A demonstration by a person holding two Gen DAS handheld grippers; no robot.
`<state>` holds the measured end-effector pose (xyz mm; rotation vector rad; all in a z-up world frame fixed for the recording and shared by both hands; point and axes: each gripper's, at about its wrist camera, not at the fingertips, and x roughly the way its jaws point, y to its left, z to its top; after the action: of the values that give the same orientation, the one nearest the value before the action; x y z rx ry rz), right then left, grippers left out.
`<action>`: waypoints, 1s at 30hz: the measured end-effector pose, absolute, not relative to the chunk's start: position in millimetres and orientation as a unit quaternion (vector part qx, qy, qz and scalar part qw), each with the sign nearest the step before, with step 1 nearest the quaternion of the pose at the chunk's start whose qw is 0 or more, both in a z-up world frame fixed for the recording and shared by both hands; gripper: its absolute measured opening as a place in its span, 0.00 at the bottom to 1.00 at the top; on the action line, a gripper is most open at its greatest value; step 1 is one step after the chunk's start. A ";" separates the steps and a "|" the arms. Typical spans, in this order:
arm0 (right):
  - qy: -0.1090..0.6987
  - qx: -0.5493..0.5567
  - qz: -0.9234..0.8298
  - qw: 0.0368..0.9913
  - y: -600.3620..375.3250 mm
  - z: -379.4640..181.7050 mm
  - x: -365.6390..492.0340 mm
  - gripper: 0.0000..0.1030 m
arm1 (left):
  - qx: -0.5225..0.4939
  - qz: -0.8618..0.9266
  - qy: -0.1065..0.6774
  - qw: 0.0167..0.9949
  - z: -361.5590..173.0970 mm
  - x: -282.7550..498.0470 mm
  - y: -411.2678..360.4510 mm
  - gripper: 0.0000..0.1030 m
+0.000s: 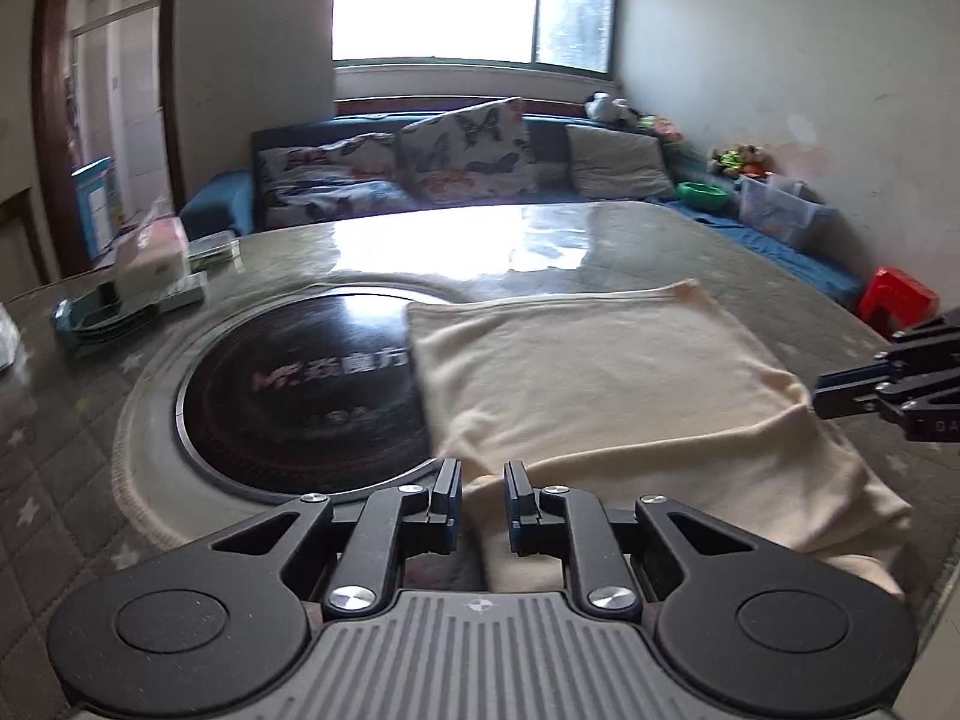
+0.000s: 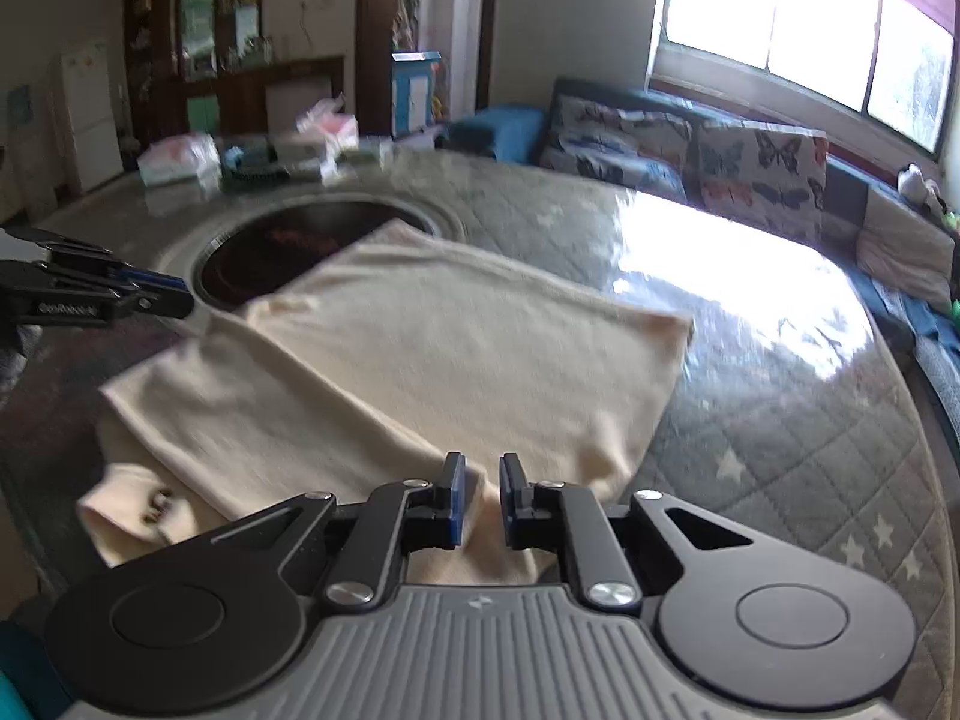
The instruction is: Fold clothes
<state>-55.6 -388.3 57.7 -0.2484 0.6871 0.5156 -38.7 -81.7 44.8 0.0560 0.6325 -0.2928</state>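
We see a round table (image 1: 690,240) under a grey quilted cover with pale stars, sheeted in glossy plastic that catches the window's (image 1: 474,0) glare. A black round cooktop (image 1: 300,396) sits sunk in the table's middle. At the table's far left edge lie blurred boxes and packets (image 1: 156,264). Beyond the table stands a blue sofa (image 1: 228,204) with butterfly-print cushions (image 1: 462,144). Near the right wall we find a red stool (image 1: 897,294) and a clear plastic bin (image 1: 774,210). A white fridge (image 2: 87,114) stands by a dark wooden cabinet (image 2: 198,48).
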 end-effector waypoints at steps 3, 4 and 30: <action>0.335 -0.135 0.274 0.891 -381.4 55.3 -62.7 0.12 | 0.042 -0.167 0.313 0.934 39.4 -41.1 -91.8 0.16; 0.342 -0.142 0.277 0.887 -380.3 51.4 -65.0 0.12 | 0.047 -0.172 0.316 0.932 37.0 -42.2 -94.1 0.16; 0.361 -0.204 0.290 0.863 -391.7 53.5 -121.2 0.21 | 0.289 -0.325 0.228 0.871 6.9 -141.9 -127.9 0.33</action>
<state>-121.2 -391.7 53.5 -0.4281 0.7561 0.6090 -141.9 -127.9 6.9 0.6052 0.4758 -0.6794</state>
